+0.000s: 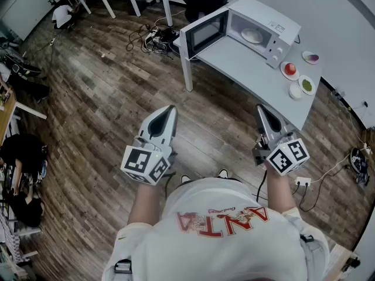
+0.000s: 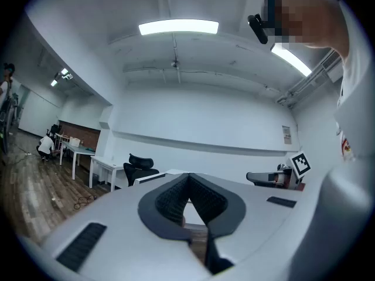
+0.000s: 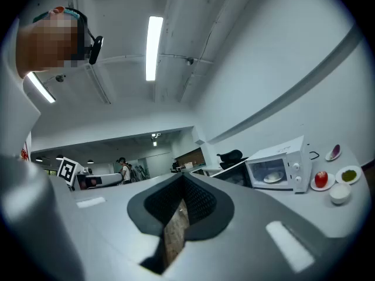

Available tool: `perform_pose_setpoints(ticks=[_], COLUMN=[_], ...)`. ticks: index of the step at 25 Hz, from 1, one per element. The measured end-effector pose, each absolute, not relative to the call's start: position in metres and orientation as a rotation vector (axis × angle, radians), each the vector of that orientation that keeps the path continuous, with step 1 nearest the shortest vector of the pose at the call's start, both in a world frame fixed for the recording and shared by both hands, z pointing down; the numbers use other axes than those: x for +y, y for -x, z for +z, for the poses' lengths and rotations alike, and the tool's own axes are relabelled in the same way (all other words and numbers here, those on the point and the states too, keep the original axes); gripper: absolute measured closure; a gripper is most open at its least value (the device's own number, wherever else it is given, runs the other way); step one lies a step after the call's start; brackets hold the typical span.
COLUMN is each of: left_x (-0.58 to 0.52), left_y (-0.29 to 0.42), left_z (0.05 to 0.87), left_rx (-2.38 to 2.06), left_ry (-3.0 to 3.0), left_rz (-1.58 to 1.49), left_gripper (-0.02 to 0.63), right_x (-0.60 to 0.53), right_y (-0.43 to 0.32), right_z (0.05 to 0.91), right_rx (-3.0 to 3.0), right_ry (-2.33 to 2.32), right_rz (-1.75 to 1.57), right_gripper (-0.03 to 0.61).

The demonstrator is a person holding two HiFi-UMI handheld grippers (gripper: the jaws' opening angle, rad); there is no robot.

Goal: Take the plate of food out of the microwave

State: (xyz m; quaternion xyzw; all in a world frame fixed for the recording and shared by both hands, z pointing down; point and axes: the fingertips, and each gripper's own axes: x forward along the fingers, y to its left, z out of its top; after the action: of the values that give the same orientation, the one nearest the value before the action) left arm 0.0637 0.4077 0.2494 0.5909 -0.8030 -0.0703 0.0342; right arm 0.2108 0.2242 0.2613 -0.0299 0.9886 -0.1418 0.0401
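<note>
Jaws together, left gripper (image 1: 170, 108) and right gripper (image 1: 259, 108) held level, side by side.

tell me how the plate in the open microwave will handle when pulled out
The plate looks white and rigid, like ceramic, so probably stiff, smooth and breakable. It seems shallow, so its food may slide if tilted.

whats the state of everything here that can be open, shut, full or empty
microwave door: swung wide open
plate of food: inside the microwave, not yet taken out
left gripper: shut, nothing between the jaws
right gripper: shut, nothing between the jaws
dish of red food: sitting out beside the microwave
</note>
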Motion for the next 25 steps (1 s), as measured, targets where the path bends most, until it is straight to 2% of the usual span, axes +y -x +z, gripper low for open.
perform_pose_setpoints(ticks=[14,25], left_x=[0.401,0.435], left_y=[-0.060,-0.045], left_z=[0.253,0.255], left_rx=[-2.456,-2.476], left_ry=[-1.832,-1.788], left_rz=[-0.224,-0.261], left_gripper=[0.604,0.604], right_x=[0.221,0.230], right_y=[-0.209,-0.193], right_z=[0.264,0.266], right_rx=[3.035,2.945], right_ry=[0.104,0.119], right_rz=[-0.419,-0.583], right_gripper=[0.577,0.575])
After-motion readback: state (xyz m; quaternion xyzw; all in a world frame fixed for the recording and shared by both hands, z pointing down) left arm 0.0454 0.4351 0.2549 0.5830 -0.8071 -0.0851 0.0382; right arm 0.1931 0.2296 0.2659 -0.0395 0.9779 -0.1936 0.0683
